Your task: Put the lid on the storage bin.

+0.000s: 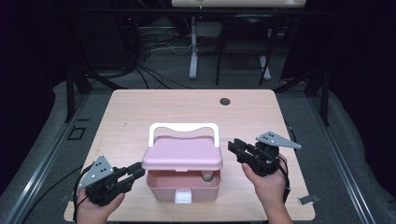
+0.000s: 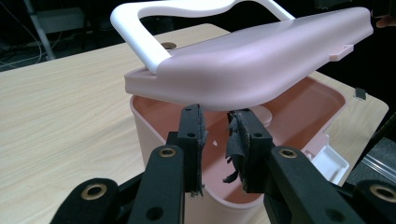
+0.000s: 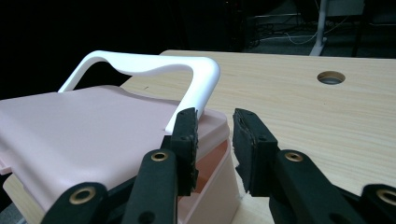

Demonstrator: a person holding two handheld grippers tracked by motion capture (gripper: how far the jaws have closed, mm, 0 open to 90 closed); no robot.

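On the tabletop (image 1: 140, 109), near the person's edge, stands a pink box (image 1: 186, 184) with a white latch (image 1: 183, 196) at its front. Its pink lid (image 1: 182, 156) sits askew on top, raised at the front so the inside shows, with a white handle (image 1: 184, 129) standing upright behind. The left gripper (image 1: 135, 173) and the right gripper (image 1: 236, 148) flank the box, jaws parted and grasping nothing, near the lid's two ends.

No legible text, label, brand, number or sign appears on any surface in the three views.
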